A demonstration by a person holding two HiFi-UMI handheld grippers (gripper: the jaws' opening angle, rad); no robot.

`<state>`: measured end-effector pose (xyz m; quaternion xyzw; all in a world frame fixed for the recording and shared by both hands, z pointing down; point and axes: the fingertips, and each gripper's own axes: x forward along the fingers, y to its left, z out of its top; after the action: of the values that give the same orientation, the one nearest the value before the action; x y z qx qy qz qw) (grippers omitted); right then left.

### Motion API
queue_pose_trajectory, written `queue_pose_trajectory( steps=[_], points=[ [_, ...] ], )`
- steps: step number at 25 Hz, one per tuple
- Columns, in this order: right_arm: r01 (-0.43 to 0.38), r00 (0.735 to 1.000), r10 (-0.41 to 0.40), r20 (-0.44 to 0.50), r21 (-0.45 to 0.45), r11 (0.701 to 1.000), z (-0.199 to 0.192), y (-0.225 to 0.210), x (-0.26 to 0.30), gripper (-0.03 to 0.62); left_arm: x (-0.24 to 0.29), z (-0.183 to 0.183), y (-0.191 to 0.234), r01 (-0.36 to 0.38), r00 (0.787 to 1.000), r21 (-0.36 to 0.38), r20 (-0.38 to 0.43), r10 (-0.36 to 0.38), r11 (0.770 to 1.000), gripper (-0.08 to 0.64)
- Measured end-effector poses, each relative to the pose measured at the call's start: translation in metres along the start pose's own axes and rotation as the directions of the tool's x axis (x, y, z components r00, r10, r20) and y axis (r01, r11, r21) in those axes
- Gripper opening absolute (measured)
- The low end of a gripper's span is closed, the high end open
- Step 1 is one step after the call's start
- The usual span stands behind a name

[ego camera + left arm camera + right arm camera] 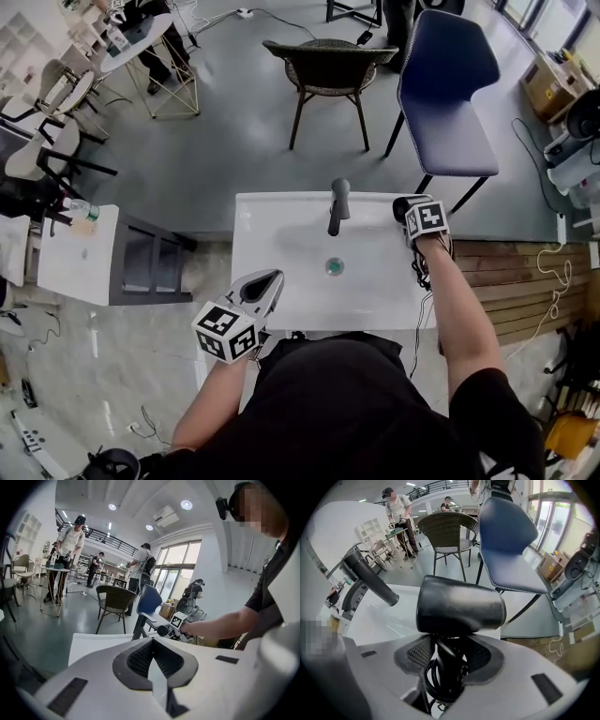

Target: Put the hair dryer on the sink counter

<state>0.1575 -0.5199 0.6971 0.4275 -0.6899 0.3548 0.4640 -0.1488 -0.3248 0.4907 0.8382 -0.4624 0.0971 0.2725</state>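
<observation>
**Right gripper** [450,656]: jaws partly apart and clamped on the handle of the black barrel-shaped hair dryer [459,610]. A loop of the dryer's black cord is bunched between the pads with the handle. The barrel lies crosswise just above the jaw tips.

**Position:** in the head view the right gripper [419,217] sits at the far right corner of the white rectangular sink counter [267,220], and the hair dryer [402,207] shows as a dark round end over that corner. I cannot tell whether the dryer's body touches the counter top or hangs just above it.

**Surroundings:** the black faucet [338,202] stands at the middle of the back edge, left of the dryer and apart from it. The round drain [335,267] lies nearer in the basin.

**Left gripper** [266,285]: jaws together, nothing between them, near the front left edge of the counter and well apart from the dryer.

**Progress (judgement):**
- Transport looks essentially complete, since the dryer is at the counter.
- Left to do: settle it on the flat rim clear of the basin, open the jaws and withdraw.
- The task is not done while the grip is on.
</observation>
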Motion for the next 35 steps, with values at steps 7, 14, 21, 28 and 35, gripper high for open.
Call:
queue_pose_trajectory(
  steps=[7, 14, 21, 28, 35],
  points=[
    [0.036, 0.999, -0.036, 0.005, -0.012, 0.999, 0.004, -0.004, 0.008, 0.181, -0.004, -0.004, -0.006, -0.033, 0.999, -0.023, 0.014, 0.034, 0.999, 0.0],
    [0.08, 0.997, -0.08, 0.014, -0.027, 0.996, 0.002, 0.002, 0.015, 0.19, -0.013, -0.011, -0.006, -0.057, 0.998, -0.037, 0.02, 0.058, 0.998, 0.0],
    [0.085, 0.995, -0.082, 0.049, -0.048, 0.995, 0.0, 0.007, 0.015, 0.202, -0.015, -0.012, -0.008, -0.051, 0.998, -0.032, 0.023, 0.052, 0.998, 0.0],
    [0.093, 0.992, -0.087, 0.088, -0.071, 0.993, -0.005, 0.006, 0.001, 0.258, -0.008, -0.008, -0.011, -0.003, 1.0, -0.006, 0.015, 0.003, 1.0, 0.0],
    [0.096, 0.984, -0.078, 0.158, -0.11, 0.989, -0.013, 0.014, -0.034, 0.262, 0.006, -0.005, -0.021, 0.042, 0.999, 0.09, -0.015, -0.041, 0.995, 0.0]
  ],
)
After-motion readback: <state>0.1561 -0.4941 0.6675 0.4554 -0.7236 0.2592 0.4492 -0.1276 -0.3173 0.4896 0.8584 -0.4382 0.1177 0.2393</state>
